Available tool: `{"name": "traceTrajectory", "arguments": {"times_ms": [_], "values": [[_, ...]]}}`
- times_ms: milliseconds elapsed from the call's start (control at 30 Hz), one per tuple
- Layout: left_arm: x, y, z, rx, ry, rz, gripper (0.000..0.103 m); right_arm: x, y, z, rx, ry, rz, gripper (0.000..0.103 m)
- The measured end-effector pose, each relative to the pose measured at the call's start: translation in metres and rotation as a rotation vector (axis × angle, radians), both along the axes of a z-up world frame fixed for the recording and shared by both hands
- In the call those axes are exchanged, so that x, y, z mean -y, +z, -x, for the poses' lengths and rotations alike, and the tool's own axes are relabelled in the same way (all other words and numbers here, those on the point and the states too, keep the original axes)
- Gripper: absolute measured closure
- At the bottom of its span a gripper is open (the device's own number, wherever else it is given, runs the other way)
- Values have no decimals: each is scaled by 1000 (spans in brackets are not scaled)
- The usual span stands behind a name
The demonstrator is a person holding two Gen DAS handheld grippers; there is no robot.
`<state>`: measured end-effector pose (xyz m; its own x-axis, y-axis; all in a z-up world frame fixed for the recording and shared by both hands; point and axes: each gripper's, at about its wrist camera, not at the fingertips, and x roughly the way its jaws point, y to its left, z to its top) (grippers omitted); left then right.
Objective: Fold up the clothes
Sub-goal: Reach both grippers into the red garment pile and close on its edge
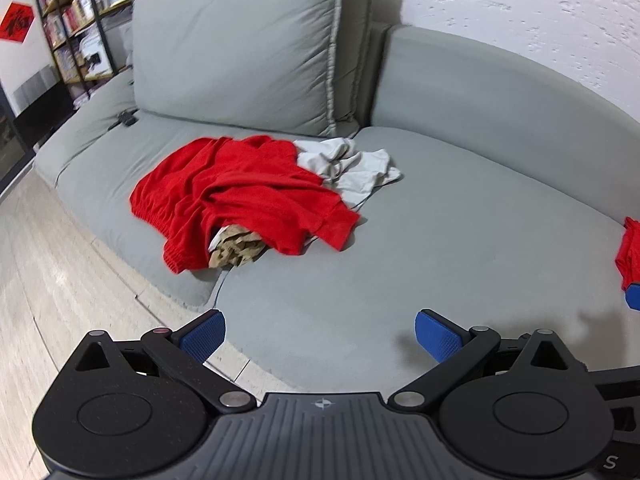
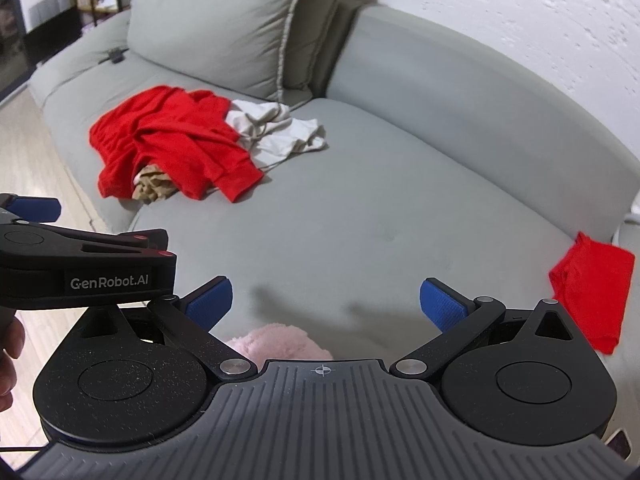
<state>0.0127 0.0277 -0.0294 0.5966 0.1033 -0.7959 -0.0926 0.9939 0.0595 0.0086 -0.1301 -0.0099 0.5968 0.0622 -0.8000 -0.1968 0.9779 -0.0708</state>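
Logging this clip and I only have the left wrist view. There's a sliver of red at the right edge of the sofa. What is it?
Observer: A separate red garment lying flat and compact on the sofa seat, apart from the main pile.
Operator: Is the right gripper holding anything?
Observer: No. The right gripper is open and empty above bare seat.
Operator: Anything near it that I can't see?
Observer: A fluffy pink item shows just past the gripper body, between the jaws; what it is cannot be told.
Operator: And my left gripper from that side?
Observer: The left gripper sits at the left edge, side on, with part of a hand below it.
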Motion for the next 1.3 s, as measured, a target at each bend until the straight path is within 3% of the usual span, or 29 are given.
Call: {"name": "traceTrajectory", "arguments": {"times_ms": [233, 567, 667, 867, 933, 1000, 1167, 1300], "values": [[-38, -17, -12, 8, 54, 20, 1, -25, -12, -12, 63, 103, -4, 0], [-91, -45, -54, 45, 134, 51, 5, -72, -35, -65, 58, 210, -45, 5], [-109, -61, -83, 34, 139, 54, 11, -100, -49, -97, 38, 258, -59, 11], [-144, -90, -128, 12, 162, 79, 39, -145, -79, -152, -1, 355, -57, 34], [-156, -99, -143, 7, 160, 93, 55, -161, -89, -170, -11, 389, -50, 42], [-164, -107, -157, 5, 166, 97, 58, -173, -99, -187, -17, 412, -45, 43], [-178, -128, -187, 22, 157, 55, 54, -196, -125, -228, -3, 458, -40, 43], [-187, -143, -206, 39, 156, 37, 36, -208, -143, -251, -31, 459, -33, 43]]}}
